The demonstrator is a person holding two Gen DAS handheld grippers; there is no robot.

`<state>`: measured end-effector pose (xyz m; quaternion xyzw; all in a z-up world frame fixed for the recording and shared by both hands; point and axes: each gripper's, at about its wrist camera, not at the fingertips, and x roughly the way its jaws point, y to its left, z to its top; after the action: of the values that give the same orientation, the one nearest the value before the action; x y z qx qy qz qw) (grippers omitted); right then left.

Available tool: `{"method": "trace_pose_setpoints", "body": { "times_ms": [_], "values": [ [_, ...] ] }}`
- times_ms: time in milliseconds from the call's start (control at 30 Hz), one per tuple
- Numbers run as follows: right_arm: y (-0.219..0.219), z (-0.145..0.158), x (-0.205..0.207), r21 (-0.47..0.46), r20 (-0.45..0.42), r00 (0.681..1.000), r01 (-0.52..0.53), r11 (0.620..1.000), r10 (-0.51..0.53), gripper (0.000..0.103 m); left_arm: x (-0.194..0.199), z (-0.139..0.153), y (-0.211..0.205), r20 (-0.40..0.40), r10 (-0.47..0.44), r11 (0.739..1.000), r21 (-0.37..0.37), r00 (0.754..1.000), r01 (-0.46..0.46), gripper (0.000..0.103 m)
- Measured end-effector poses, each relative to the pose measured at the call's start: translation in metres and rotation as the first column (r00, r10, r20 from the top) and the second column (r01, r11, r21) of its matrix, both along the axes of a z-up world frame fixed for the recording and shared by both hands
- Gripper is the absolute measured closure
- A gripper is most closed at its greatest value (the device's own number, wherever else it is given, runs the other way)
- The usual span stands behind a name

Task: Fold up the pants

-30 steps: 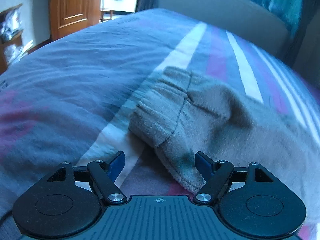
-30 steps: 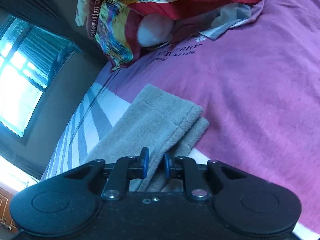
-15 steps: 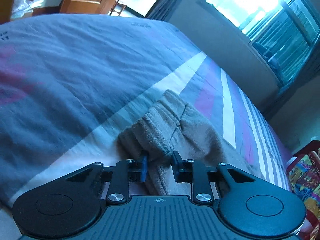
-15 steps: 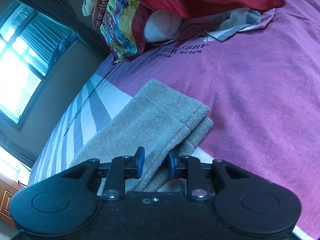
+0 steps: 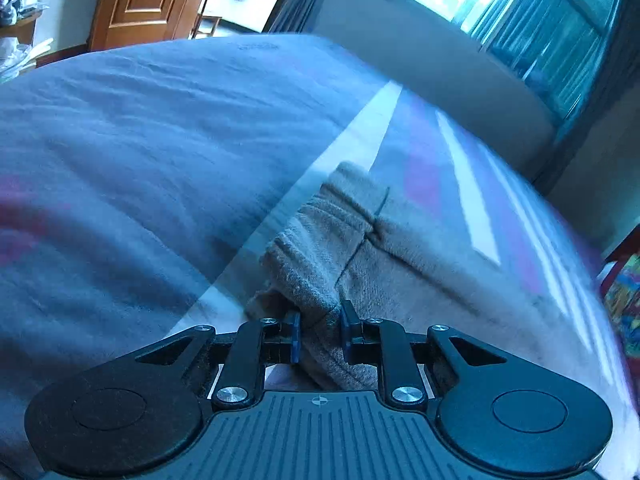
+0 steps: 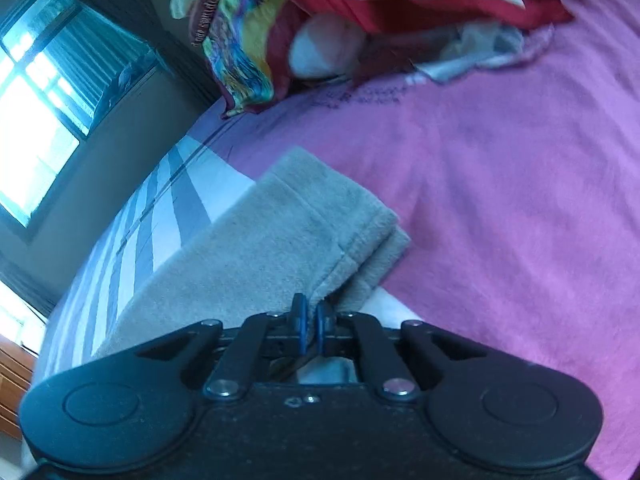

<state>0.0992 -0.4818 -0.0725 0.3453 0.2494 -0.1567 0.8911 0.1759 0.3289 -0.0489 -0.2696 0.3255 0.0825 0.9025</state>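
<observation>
Grey fleece pants lie on the bed. In the left wrist view their ribbed waistband end is bunched up, and my left gripper is shut on its near edge. In the right wrist view the two leg ends lie stacked, one leg on the other. My right gripper is shut on the near edge of the leg hem, its blue pads almost together. The stretch of pants between the two ends is hidden in both views.
The bed cover is blue-grey with white and pink stripes at the waist end and plain pink at the leg end. A colourful red and yellow quilt is heaped past the legs. A window wall and wooden door stand beyond.
My left gripper closed from wide open onto the waistband. My right gripper closed tighter on the leg hem. Both views have shifted a little and are blurred by motion.
</observation>
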Motion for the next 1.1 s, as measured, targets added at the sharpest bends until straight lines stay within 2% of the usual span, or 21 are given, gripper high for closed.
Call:
{"method": "trace_pose_setpoints", "body": {
  "times_ms": [100,167,233,300,400,433,467,533,633,667,733,767,800,833,900,933,967,1000,1033,1067,1100],
  "values": [
    [0.0,0.005,0.0,-0.003,0.004,1.0,-0.009,1.0,0.009,0.097,0.005,0.002,-0.006,-0.009,-0.003,0.999,0.032,1.0,0.003,0.083],
    [-0.001,0.009,-0.003,0.005,0.022,1.0,-0.016,1.0,0.015,0.089,0.006,0.002,-0.007,-0.01,-0.005,0.999,0.033,1.0,0.005,0.083],
    [-0.002,0.012,-0.012,0.035,0.058,0.998,-0.018,0.999,0.016,0.069,0.003,0.002,-0.006,-0.002,-0.001,1.0,0.015,1.0,0.001,0.083],
    [-0.004,0.013,-0.019,0.062,0.084,0.996,-0.018,0.998,0.013,0.06,-0.001,0.0,0.0,0.008,0.007,1.0,-0.011,1.0,-0.007,0.082],
    [-0.012,0.011,-0.018,0.08,0.075,0.997,-0.002,0.997,-0.004,0.067,-0.002,-0.001,0.002,0.002,0.013,1.0,-0.018,1.0,-0.013,0.082],
    [-0.013,0.012,-0.016,0.083,0.067,0.998,0.006,0.997,-0.011,0.087,-0.001,0.0,0.001,-0.005,0.011,1.0,-0.007,1.0,-0.011,0.082],
    [-0.014,0.013,-0.013,0.075,0.052,0.999,0.009,0.997,-0.013,0.099,0.001,0.002,0.0,-0.01,0.008,1.0,0.001,1.0,-0.008,0.082],
    [-0.011,0.018,-0.007,0.034,0.032,1.0,0.0,0.999,-0.001,0.099,-0.001,0.007,0.004,0.004,0.014,1.0,-0.022,1.0,-0.014,0.082],
    [-0.001,0.035,-0.018,-0.024,0.122,0.992,-0.022,0.999,0.025,0.099,-0.003,0.008,0.004,-0.003,-0.022,1.0,0.01,1.0,0.022,0.082],
    [-0.002,0.034,-0.018,-0.041,0.101,0.995,-0.013,0.999,0.018,0.099,-0.003,0.007,0.002,-0.009,-0.03,0.999,0.024,1.0,0.03,0.082],
    [-0.011,0.016,-0.008,-0.021,-0.046,0.999,0.014,1.0,-0.015,0.099,-0.003,0.009,0.003,-0.009,-0.023,1.0,0.012,1.0,0.023,0.082],
    [-0.015,0.009,-0.008,0.016,-0.056,0.998,0.011,1.0,-0.011,0.099,-0.004,0.01,0.003,-0.009,-0.019,1.0,0.005,1.0,0.019,0.082],
    [-0.018,0.01,-0.01,0.036,-0.038,0.999,0.017,0.999,-0.015,0.093,-0.005,0.011,0.002,-0.007,-0.017,1.0,0.006,1.0,0.017,0.082],
    [-0.014,0.017,-0.014,0.007,-0.016,0.999,0.029,1.0,-0.029,0.084,-0.008,0.014,0.0,-0.006,-0.012,1.0,0.015,1.0,0.012,0.078],
    [0.006,0.039,-0.017,-0.144,0.032,0.999,0.04,0.989,-0.036,0.08,-0.017,0.021,-0.005,0.023,0.036,0.998,0.054,0.999,-0.037,0.059],
    [0.015,0.048,-0.012,-0.182,0.06,0.998,-0.007,0.983,0.019,0.08,-0.023,0.024,-0.008,0.054,0.081,0.993,0.076,0.995,-0.085,0.038],
    [0.029,0.059,0.0,-0.201,0.091,0.99,-0.091,0.975,0.111,0.078,-0.029,0.027,-0.009,0.087,0.114,0.989,0.085,0.99,-0.121,0.024],
    [0.043,0.065,0.017,-0.204,0.1,0.974,-0.178,0.963,0.201,0.07,-0.032,0.027,-0.009,0.106,0.133,0.987,0.079,0.985,-0.142,0.024],
    [0.063,0.072,0.041,-0.203,0.098,0.943,-0.295,0.934,0.319,0.06,-0.032,0.026,-0.008,0.105,0.139,0.988,0.06,0.985,-0.145,0.024],
    [0.087,0.076,0.067,-0.202,0.093,0.897,-0.409,0.89,0.433,0.054,-0.03,0.023,-0.006,0.091,0.132,0.99,0.04,0.987,-0.136,0.029],
    [0.112,0.078,0.091,-0.205,0.085,0.845,-0.503,0.84,0.527,0.045,-0.027,0.02,-0.005,0.069,0.127,0.991,0.032,0.99,-0.129,0.036]
  ]
}}
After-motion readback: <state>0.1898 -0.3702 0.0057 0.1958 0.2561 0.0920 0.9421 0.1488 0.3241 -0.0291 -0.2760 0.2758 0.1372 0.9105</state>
